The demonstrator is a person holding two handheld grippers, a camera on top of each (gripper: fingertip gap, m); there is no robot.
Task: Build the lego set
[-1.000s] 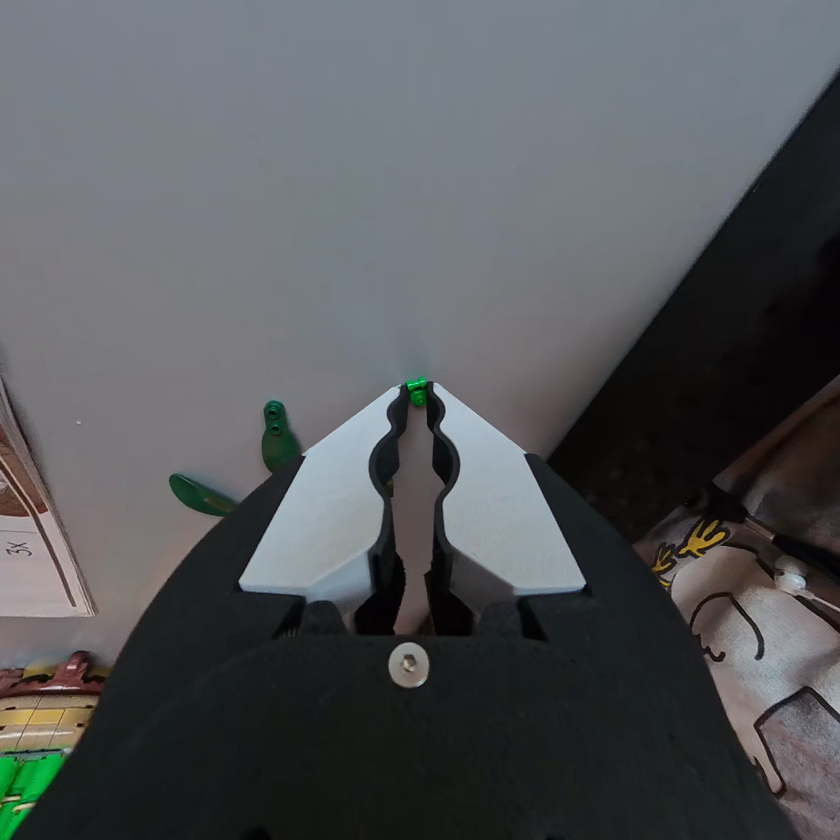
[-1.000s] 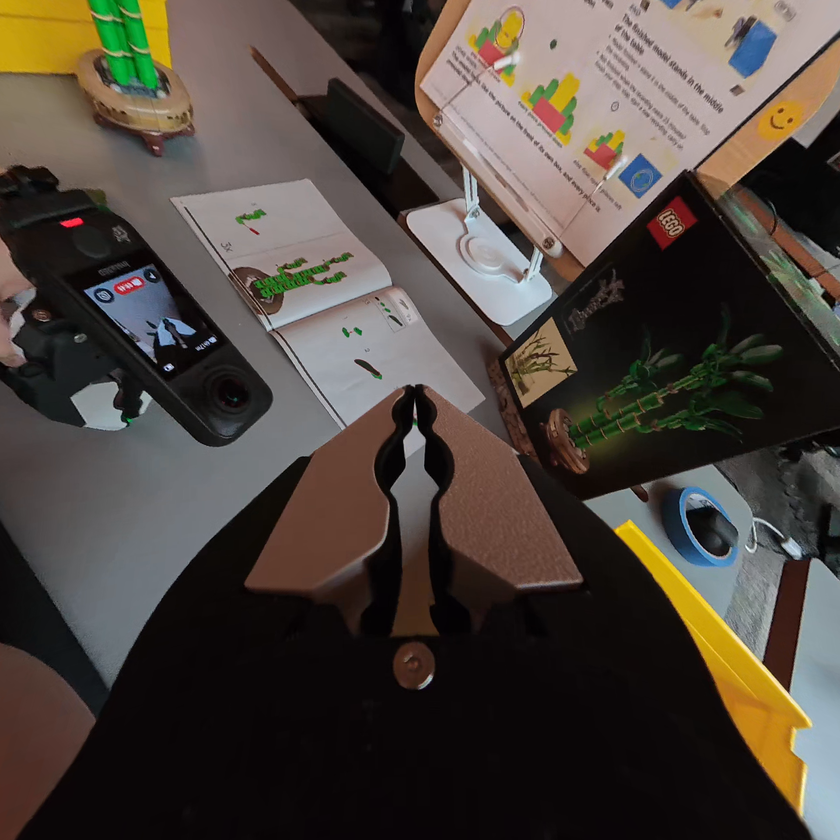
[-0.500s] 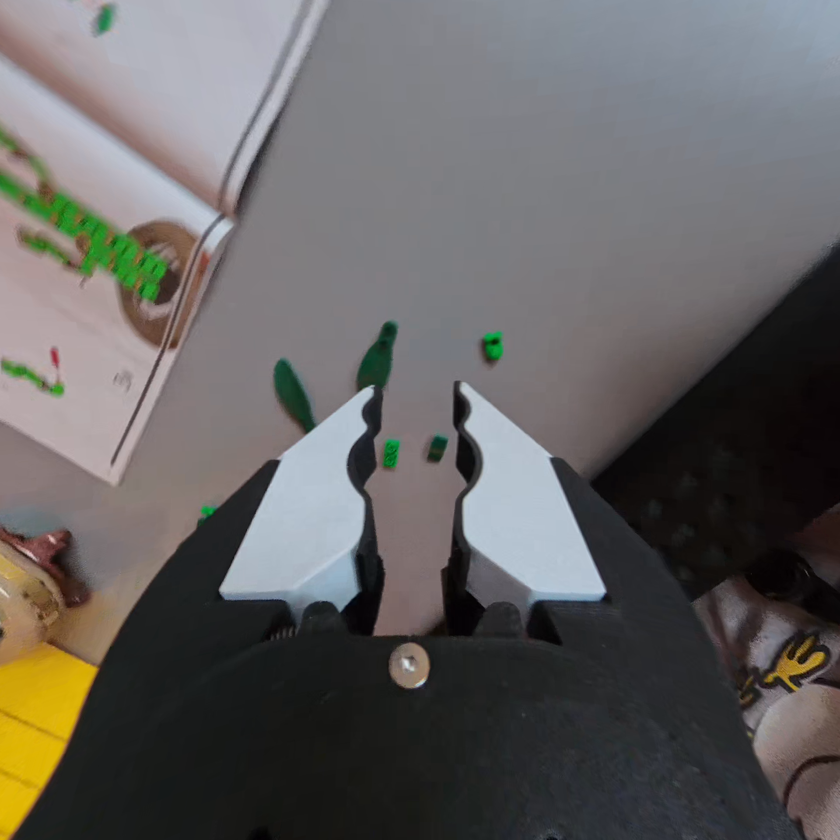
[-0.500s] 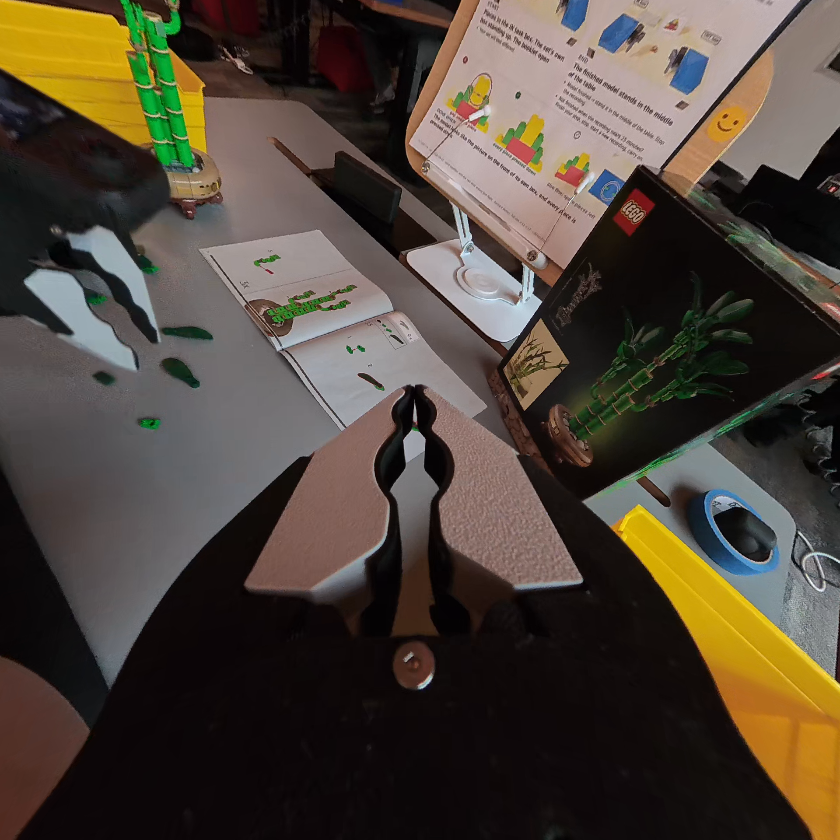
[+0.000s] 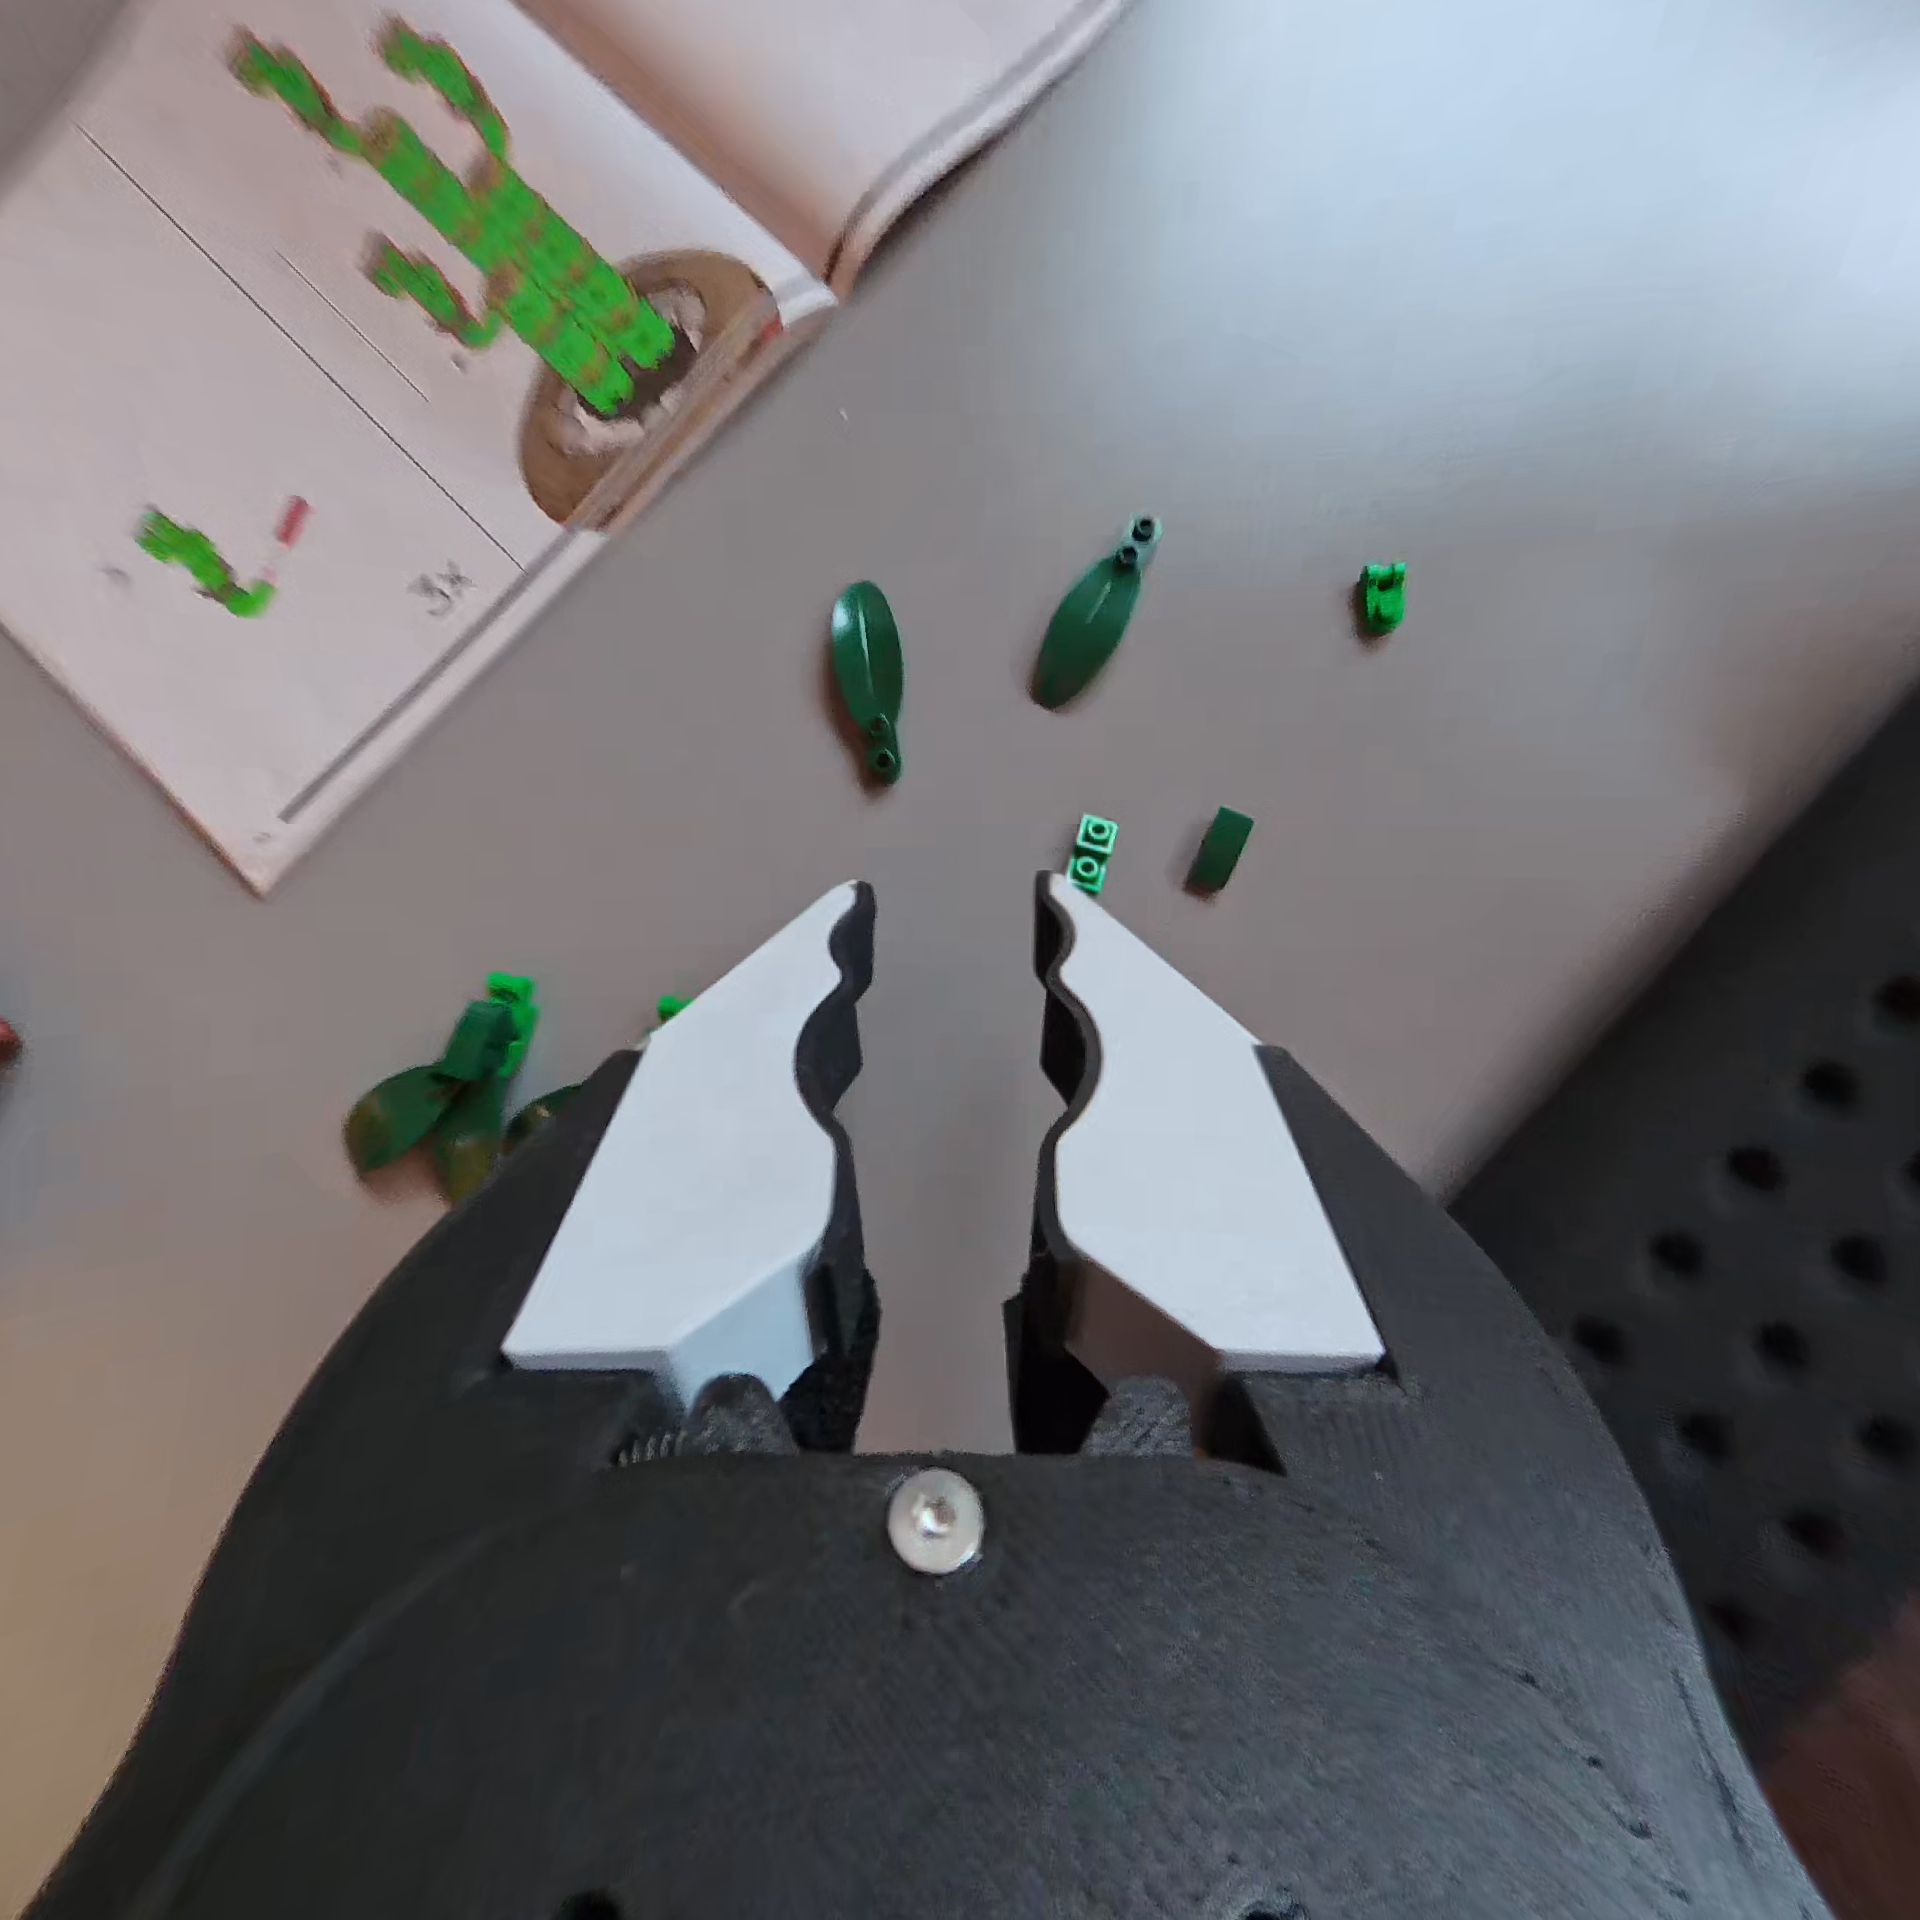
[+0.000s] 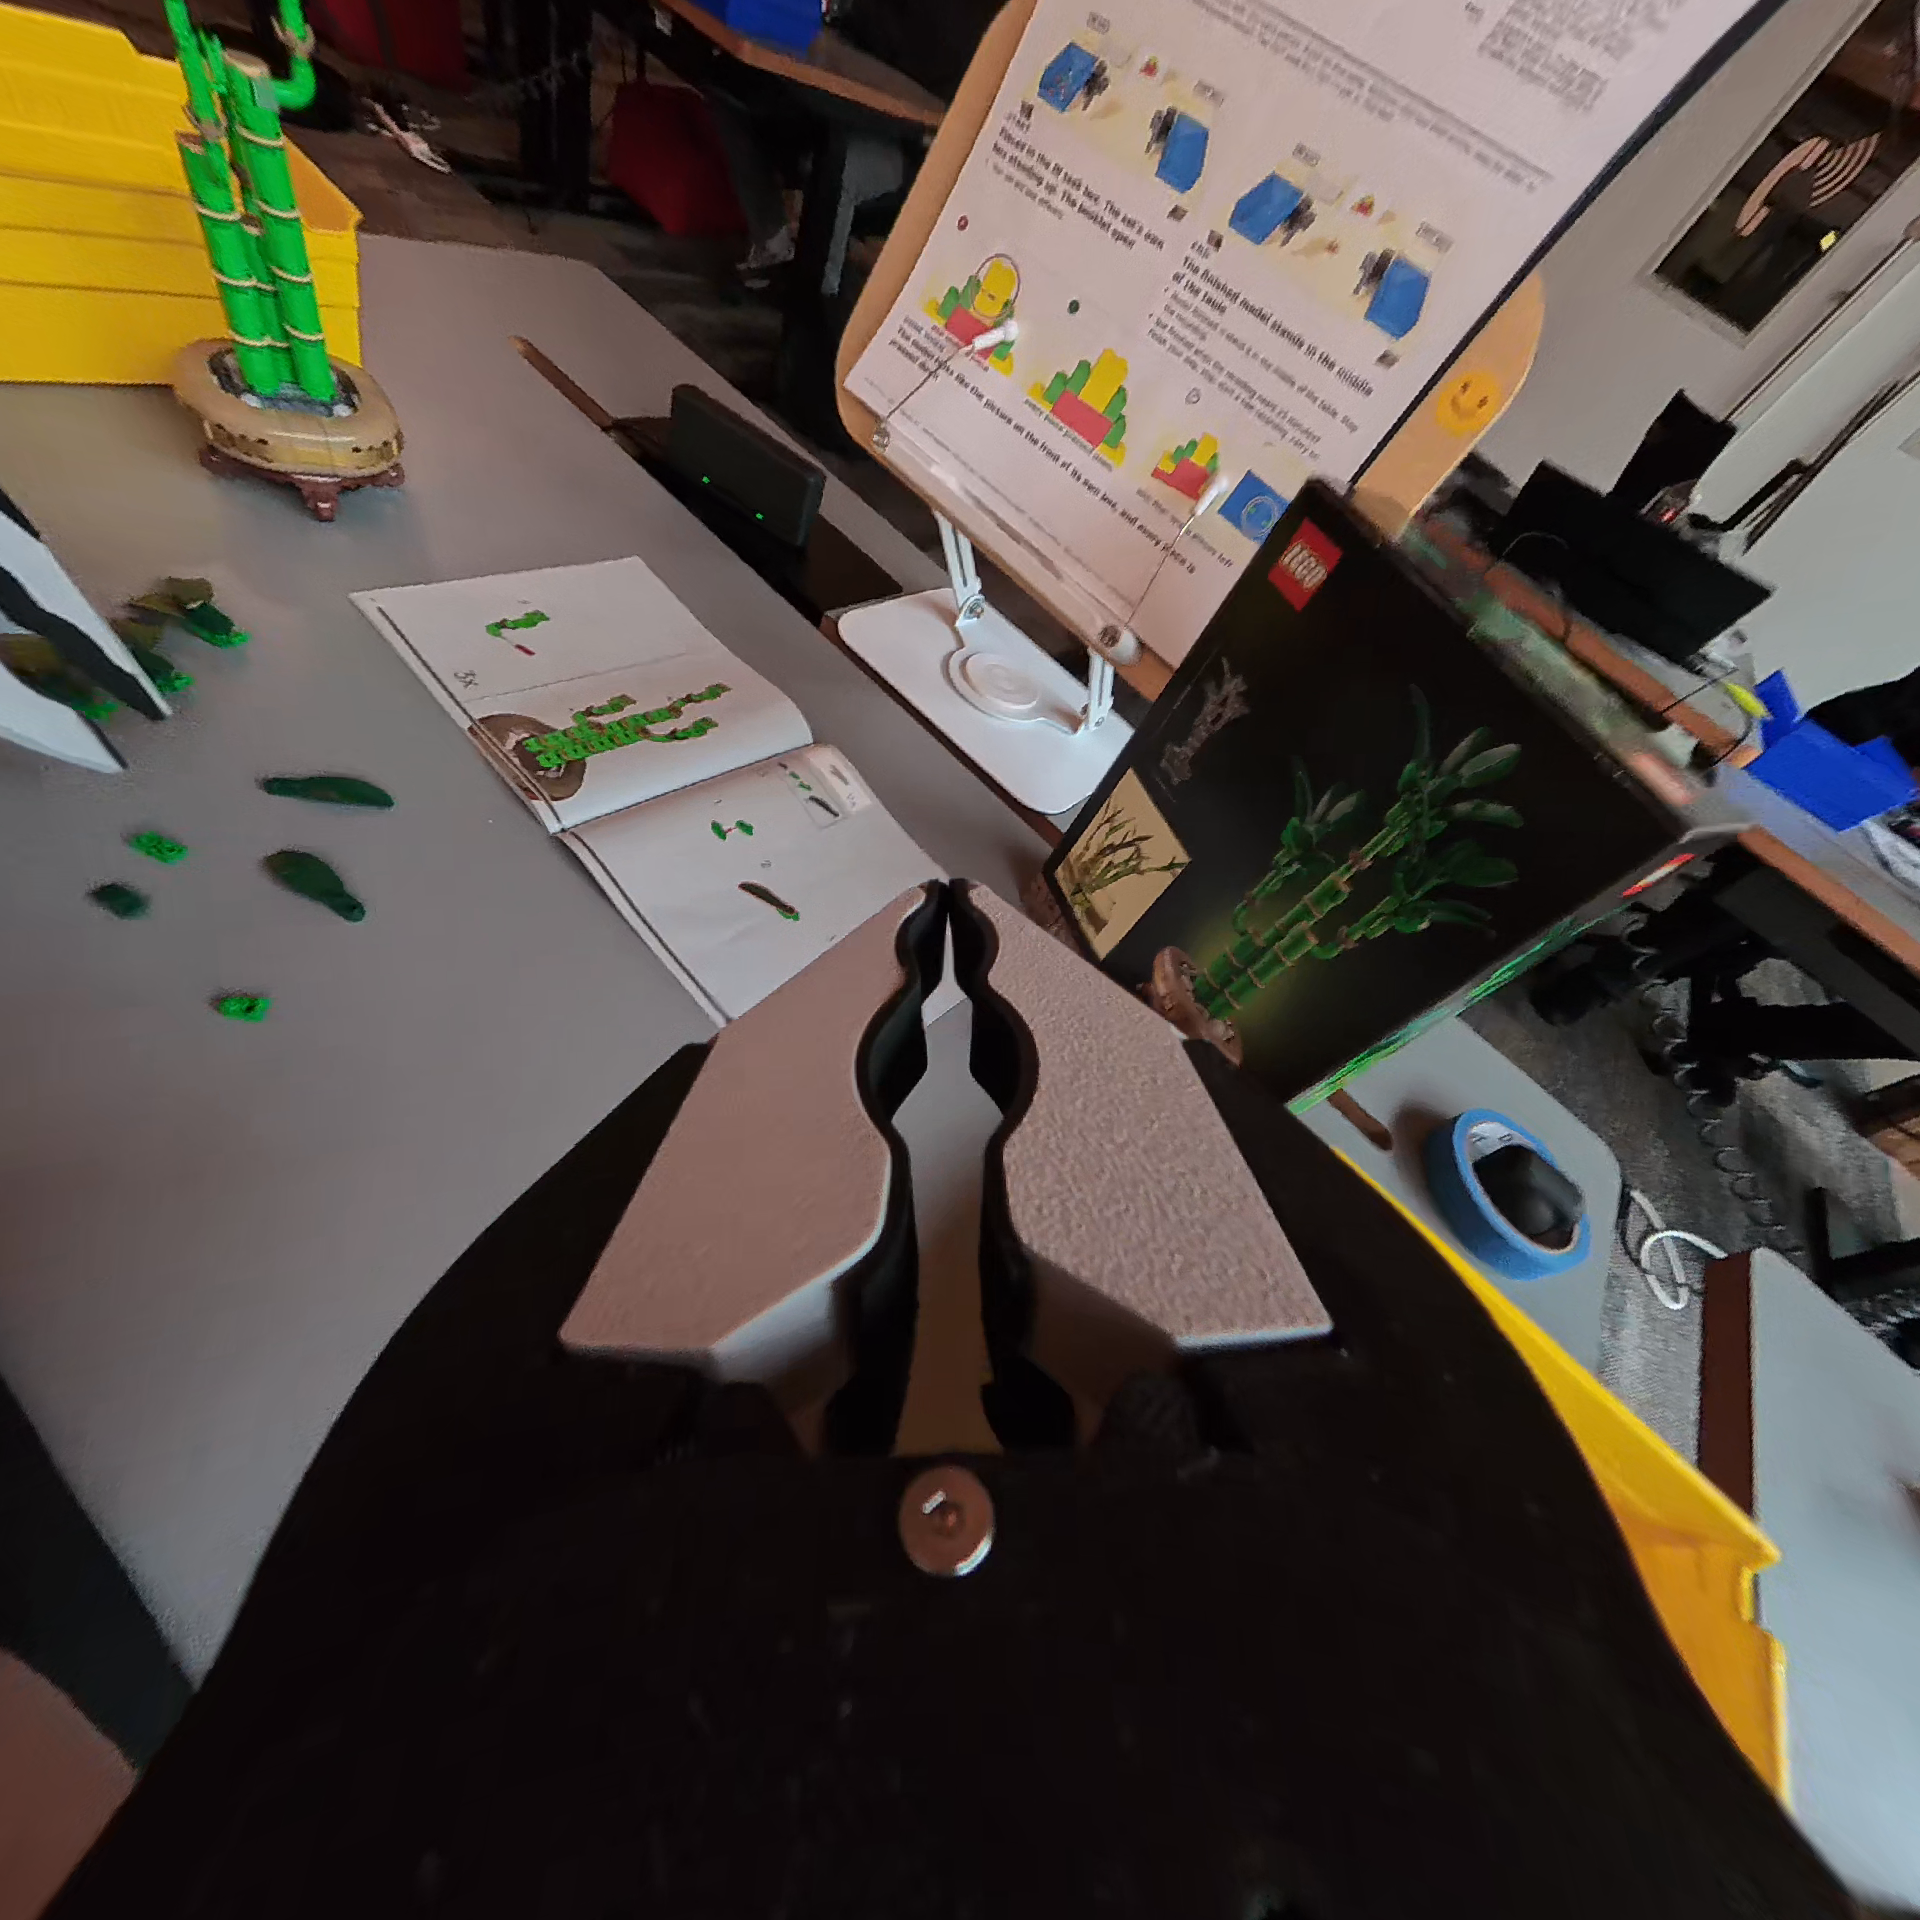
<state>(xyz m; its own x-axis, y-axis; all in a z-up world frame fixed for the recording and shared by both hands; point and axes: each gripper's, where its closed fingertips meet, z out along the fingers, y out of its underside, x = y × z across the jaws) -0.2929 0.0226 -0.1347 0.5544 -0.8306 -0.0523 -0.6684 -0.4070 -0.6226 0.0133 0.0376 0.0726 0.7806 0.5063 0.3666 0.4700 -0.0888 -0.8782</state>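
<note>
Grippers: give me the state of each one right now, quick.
Left gripper: open, holding nothing, above the loose green pieces on the table.
Right gripper: shut, nothing visible between its fingers.

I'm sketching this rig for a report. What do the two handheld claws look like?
Both share one design: a rough black rounded body with a silver screw at its centre, and two pale grey wedge-shaped fingers lined with wavy black pads. The left claw looks whiter, the right claw browner in dimmer light.
</note>
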